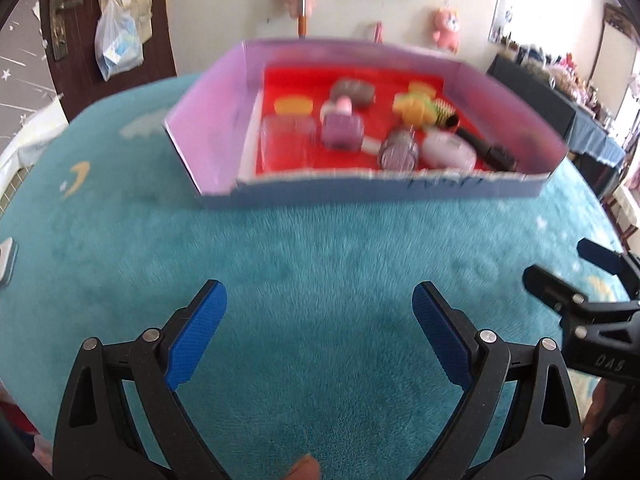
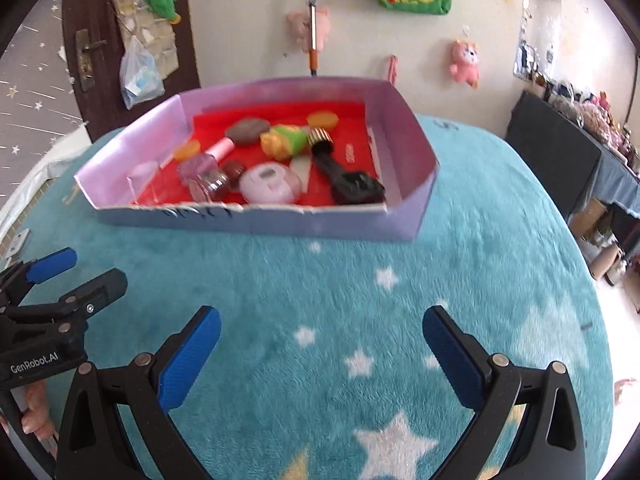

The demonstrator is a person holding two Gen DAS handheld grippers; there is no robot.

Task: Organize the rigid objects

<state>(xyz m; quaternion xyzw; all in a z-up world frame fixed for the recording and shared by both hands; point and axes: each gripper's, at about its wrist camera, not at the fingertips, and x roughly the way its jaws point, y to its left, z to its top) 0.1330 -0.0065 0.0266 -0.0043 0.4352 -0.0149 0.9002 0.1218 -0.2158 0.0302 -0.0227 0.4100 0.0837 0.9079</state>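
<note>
While both grippers hang empty over the teal blanket, the scene reads as follows.

Left wrist view:
- left gripper (image 1: 320,332): jaws spread wide, nothing between them, low over teal blanket (image 1: 304,240).
- box (image 1: 400,194): shallow purple cardboard tray with red lining, at 12 o'clock from the jaws, well apart.
- contents: clear cup (image 1: 286,140), purple bottle (image 1: 343,130), grey oval (image 1: 352,92), yellow-green toy (image 1: 416,110), pink round gadget (image 1: 448,152), black brush (image 1: 486,148); blurred, all lie inside the box.
- right gripper (image 1: 584,276): at 3 o'clock, jaws parted, holding nothing.

Right wrist view:
- right gripper (image 2: 320,352): jaws spread wide, empty, over the starred blanket (image 2: 360,320).
- box (image 2: 248,220): at 12 o'clock, well apart; same items jumbled on the red lining, pink gadget (image 2: 270,183) near front wall, black brush (image 2: 344,178) at its 3 o'clock.
- left gripper (image 2: 84,272): at 9 o'clock, jaws parted, empty.
- loose items: none seen on the blanket outside the box.

Step in hand (judgement):
- fits either items gathered in the box with grippers drawn back, or a pile waiting to be picked out and sorted; cannot tell which.
- next move: not settled; any reach into the box calls for clearing the front wall and picking one piece from a tight jumble.
</note>
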